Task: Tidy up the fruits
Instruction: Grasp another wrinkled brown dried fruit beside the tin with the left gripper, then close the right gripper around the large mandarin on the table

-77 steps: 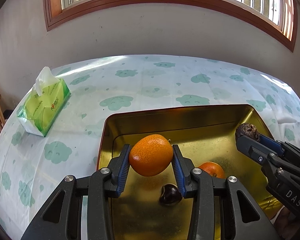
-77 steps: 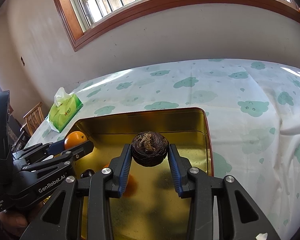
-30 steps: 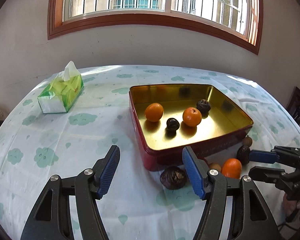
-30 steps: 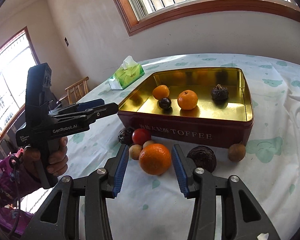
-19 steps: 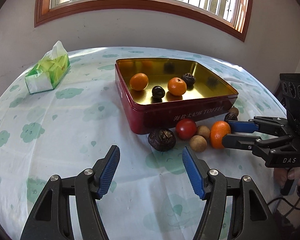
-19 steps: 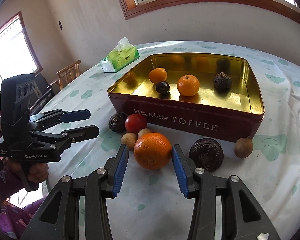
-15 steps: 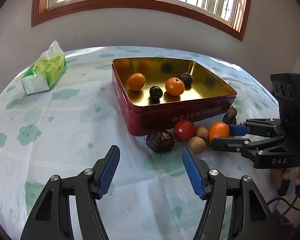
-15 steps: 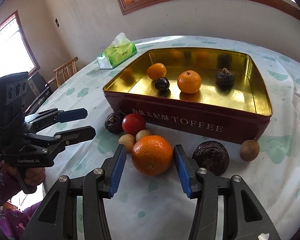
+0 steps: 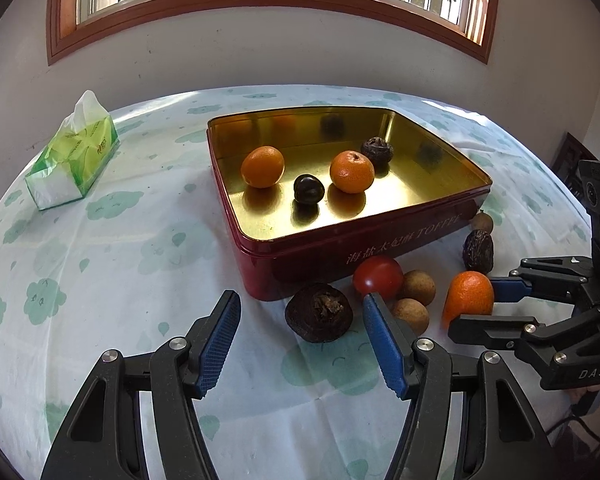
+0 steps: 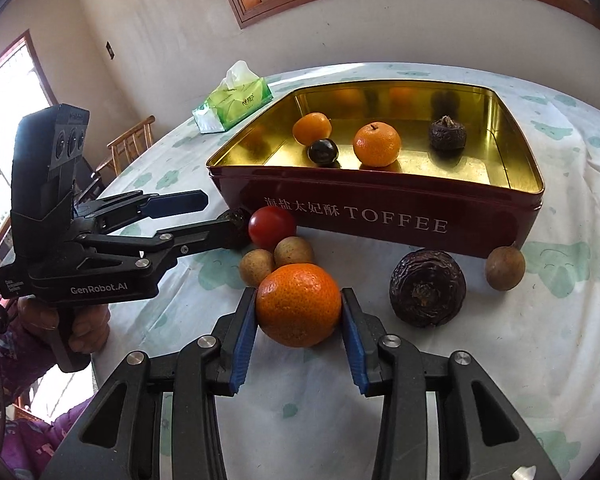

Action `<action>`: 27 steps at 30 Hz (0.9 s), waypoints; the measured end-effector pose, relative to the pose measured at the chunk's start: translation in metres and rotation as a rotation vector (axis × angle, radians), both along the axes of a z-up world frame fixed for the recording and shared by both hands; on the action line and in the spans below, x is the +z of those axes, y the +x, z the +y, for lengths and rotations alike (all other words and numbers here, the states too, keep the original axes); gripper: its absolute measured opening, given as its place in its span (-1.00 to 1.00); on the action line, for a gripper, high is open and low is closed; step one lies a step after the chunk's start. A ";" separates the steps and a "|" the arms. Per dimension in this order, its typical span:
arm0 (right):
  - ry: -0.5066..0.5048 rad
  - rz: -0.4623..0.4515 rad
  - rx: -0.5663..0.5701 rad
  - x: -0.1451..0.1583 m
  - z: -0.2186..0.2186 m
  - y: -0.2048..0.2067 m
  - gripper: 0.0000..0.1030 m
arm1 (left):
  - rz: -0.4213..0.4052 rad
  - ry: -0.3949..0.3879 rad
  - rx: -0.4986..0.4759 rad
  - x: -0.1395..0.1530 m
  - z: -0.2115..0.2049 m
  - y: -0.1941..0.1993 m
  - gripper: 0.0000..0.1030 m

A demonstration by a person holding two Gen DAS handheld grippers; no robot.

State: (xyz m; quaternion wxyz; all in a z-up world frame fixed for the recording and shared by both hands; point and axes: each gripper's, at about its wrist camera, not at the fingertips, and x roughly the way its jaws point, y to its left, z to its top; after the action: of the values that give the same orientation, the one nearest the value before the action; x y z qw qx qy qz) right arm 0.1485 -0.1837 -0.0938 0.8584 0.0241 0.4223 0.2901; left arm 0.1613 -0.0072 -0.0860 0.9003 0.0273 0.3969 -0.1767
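A red toffee tin (image 9: pixel 380 236) with a gold inside holds two oranges, a dark round fruit and a wrinkled dark fruit. Loose fruit lies in front of it. My left gripper (image 9: pixel 300 336) hovers low over the cloth, its jaws closing. A wrinkled dark fruit (image 9: pixel 319 312) sits just ahead between the fingertips, and neither pad touches it. My right gripper (image 10: pixel 299 320) is shut on an orange (image 10: pixel 298 304) that rests on the cloth, a blue pad against each side. The left wrist view shows that orange (image 9: pixel 468 296) between the right gripper's fingers.
A red tomato (image 9: pixel 378 277), two small brown fruits (image 9: pixel 419 287) and another wrinkled dark fruit (image 10: pixel 427 288) crowd the tin's front wall. A green tissue pack (image 9: pixel 74 160) lies far left. A hand (image 10: pixel 80 320) grips the left tool, and a wooden chair (image 10: pixel 128 144) stands beyond the table.
Both grippers let go of their fruit in the tin and came down to the loose fruit in front. The left jaws have narrowed toward the dark fruit. The right pads closed onto the orange.
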 end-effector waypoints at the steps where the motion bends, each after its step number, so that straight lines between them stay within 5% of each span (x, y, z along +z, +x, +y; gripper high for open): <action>1: 0.004 0.004 -0.001 0.000 -0.001 0.001 -0.28 | 0.019 -0.001 -0.005 -0.003 -0.001 0.003 -0.03; 3: 0.006 0.006 -0.001 0.000 -0.001 0.001 -0.28 | 0.043 0.003 -0.004 -0.007 -0.004 0.006 -0.26; 8: 0.012 0.009 -0.002 0.000 -0.001 0.002 -0.28 | 0.024 0.029 0.027 -0.008 -0.008 -0.001 -0.28; 18: 0.014 0.010 -0.004 0.000 -0.002 0.002 -0.28 | -0.074 -0.043 0.214 0.003 0.017 -0.016 -0.28; 27: 0.007 0.004 -0.007 0.000 -0.001 0.001 -0.28 | -0.086 -0.049 0.260 0.004 0.024 -0.016 -0.28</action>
State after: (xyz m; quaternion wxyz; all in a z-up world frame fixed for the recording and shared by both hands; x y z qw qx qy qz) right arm 0.1492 -0.1843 -0.0940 0.8585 0.0291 0.4230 0.2885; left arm 0.1454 0.0168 -0.0825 0.9321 -0.0388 0.3537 -0.0669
